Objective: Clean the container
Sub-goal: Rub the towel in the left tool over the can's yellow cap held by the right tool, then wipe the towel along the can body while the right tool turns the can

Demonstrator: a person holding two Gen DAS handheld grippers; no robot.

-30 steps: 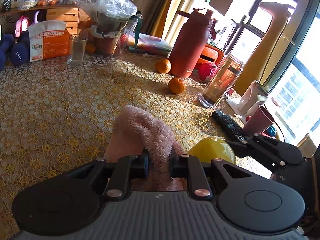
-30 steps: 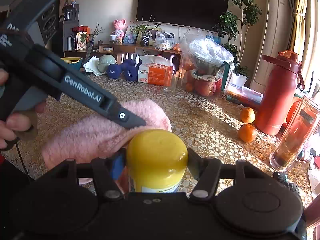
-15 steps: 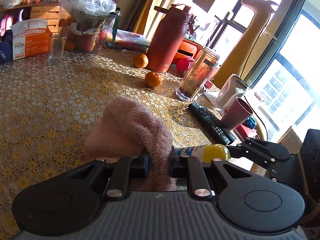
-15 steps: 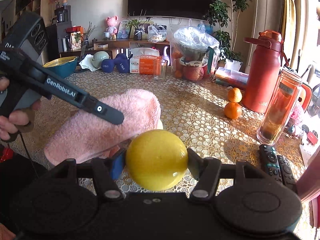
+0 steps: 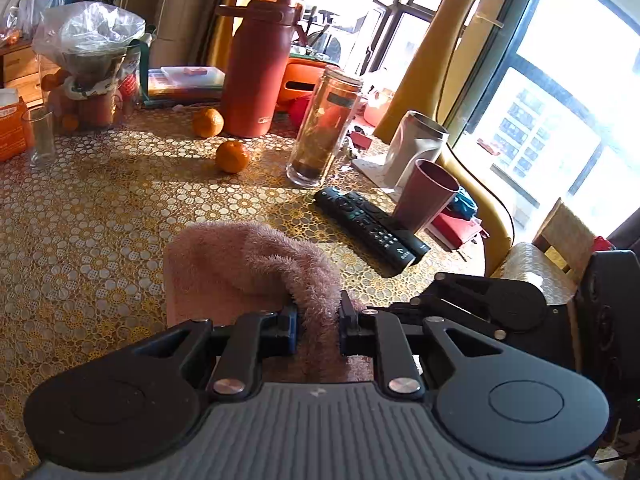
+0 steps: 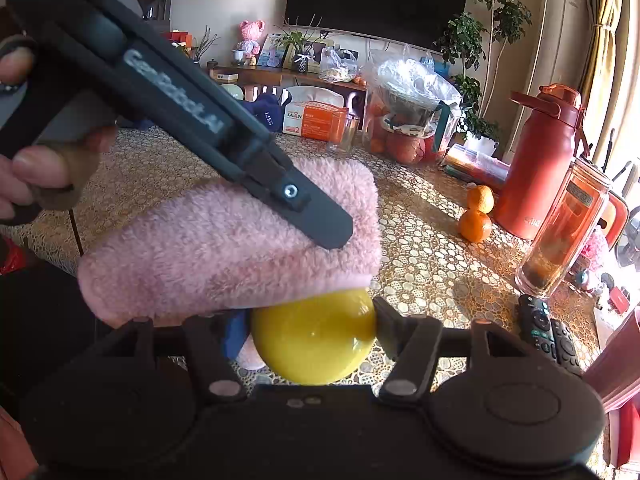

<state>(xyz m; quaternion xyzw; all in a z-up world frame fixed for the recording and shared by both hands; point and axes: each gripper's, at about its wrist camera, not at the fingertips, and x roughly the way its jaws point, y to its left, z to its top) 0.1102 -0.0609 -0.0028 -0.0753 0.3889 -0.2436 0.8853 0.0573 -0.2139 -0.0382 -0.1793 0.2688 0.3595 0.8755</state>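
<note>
A yellow container (image 6: 316,340) sits clamped between the fingers of my right gripper (image 6: 310,334), its rounded yellow end toward the camera. A fluffy pink cloth (image 6: 228,248) lies over the container's top and left side. My left gripper (image 5: 318,326) is shut on a fold of that pink cloth (image 5: 240,268). From the right wrist view the left gripper's finger (image 6: 312,216) presses down on the cloth from the upper left, held by a person's hand (image 6: 32,168). In the left wrist view the container is hidden; only the right gripper's black body (image 5: 492,304) shows at right.
On the gold-patterned table (image 5: 100,208) stand a tall glass jar (image 5: 324,128), a red flask (image 5: 256,64), two oranges (image 5: 232,156), two remote controls (image 5: 368,224), a maroon cup (image 5: 424,196), a drinking glass (image 5: 38,136) and a bagged fruit container (image 5: 90,68). The table edge and a chair (image 5: 536,264) lie at right.
The pink cloth moved over the yellow container and now covers its top. The left gripper swung right toward the window side, and the container dropped out of its view.
</note>
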